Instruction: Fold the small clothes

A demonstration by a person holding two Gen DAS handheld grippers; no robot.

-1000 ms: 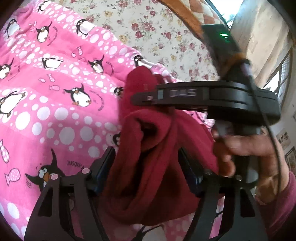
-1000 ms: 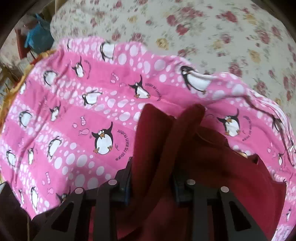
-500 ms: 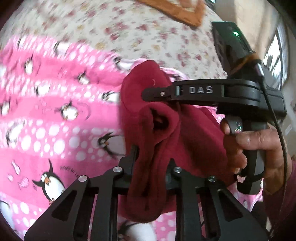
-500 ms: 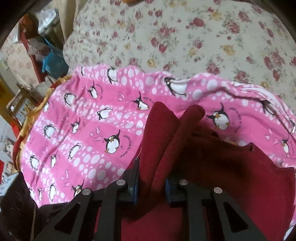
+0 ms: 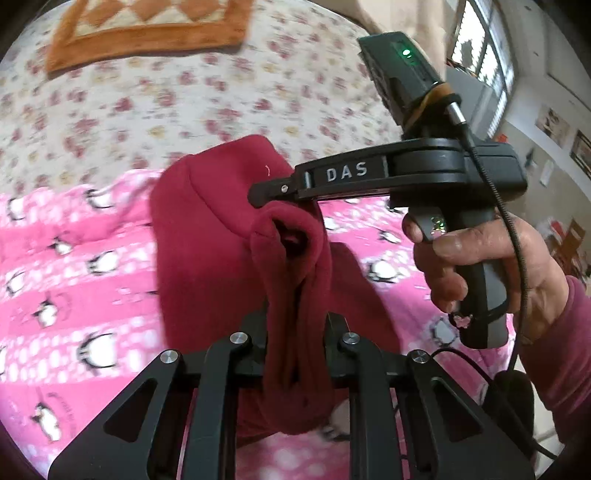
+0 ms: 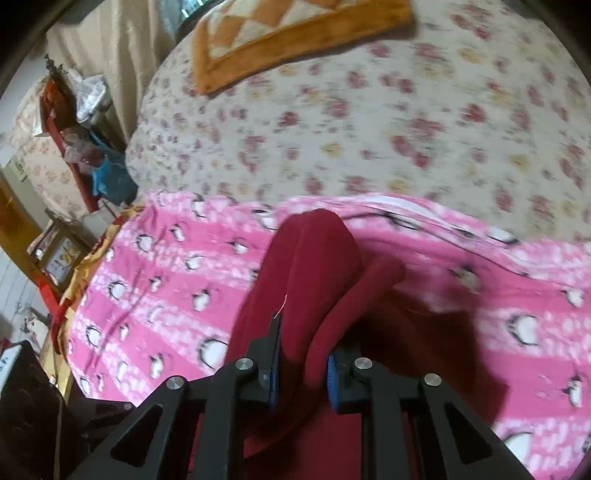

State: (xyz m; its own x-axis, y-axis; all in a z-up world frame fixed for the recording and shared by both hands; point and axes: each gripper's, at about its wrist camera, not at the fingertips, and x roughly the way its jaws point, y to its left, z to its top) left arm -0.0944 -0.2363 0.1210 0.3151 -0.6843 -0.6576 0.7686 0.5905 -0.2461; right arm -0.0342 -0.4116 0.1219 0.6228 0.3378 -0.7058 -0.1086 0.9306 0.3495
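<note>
A dark red fleece garment (image 5: 207,236) hangs lifted above a pink penguin-print blanket (image 5: 74,280). My left gripper (image 5: 297,332) is shut on a bunched fold of it. My right gripper (image 6: 301,363) is shut on another fold of the same garment (image 6: 310,266). In the left wrist view the right gripper (image 5: 258,194) comes in from the right, held by a hand, with its tip against the garment's top. The rest of the garment drapes down behind the fingers.
A floral bedspread (image 6: 406,122) lies beyond the blanket (image 6: 166,288), with an orange and cream mat (image 6: 288,33) on it. A cluttered red shelf (image 6: 70,122) stands left of the bed. A window (image 5: 480,48) and wall are at the right.
Both grippers have closed tighter on the garment and raised it. The views have tilted up, so more of the floral bedspread and the orange mat now show.
</note>
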